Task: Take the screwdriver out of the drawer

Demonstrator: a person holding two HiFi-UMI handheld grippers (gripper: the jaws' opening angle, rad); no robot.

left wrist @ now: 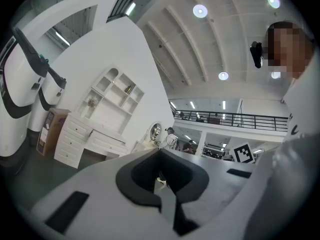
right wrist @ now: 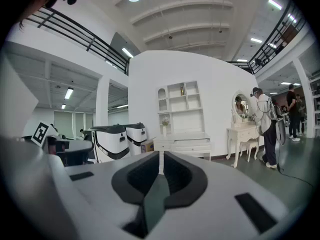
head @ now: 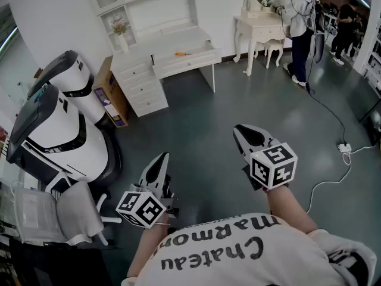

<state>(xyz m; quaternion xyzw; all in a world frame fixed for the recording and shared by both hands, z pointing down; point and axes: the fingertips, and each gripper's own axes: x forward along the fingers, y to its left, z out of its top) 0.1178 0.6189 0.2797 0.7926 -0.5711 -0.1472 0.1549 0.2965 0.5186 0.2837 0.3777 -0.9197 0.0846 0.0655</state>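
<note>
An orange-handled screwdriver (head: 183, 53) lies at the front of the white desk (head: 178, 40) far across the room; whether it rests on the top or in a pulled-out drawer I cannot tell. The desk (left wrist: 90, 134) (right wrist: 182, 144) shows small in both gripper views, the screwdriver too small to make out there. My left gripper (head: 164, 157) (left wrist: 160, 151) and right gripper (head: 238, 128) (right wrist: 161, 154) hover over the grey floor, well short of the desk. Both are shut with nothing between their jaws.
Two large white-and-black machines (head: 59, 124) stand at the left, with a cardboard box (head: 110, 91) beside the desk's drawer stack (head: 143, 85). At the back right a person (head: 300, 16) stands by a vanity table (head: 262, 28). A cable and power strip (head: 344, 148) lie on the floor.
</note>
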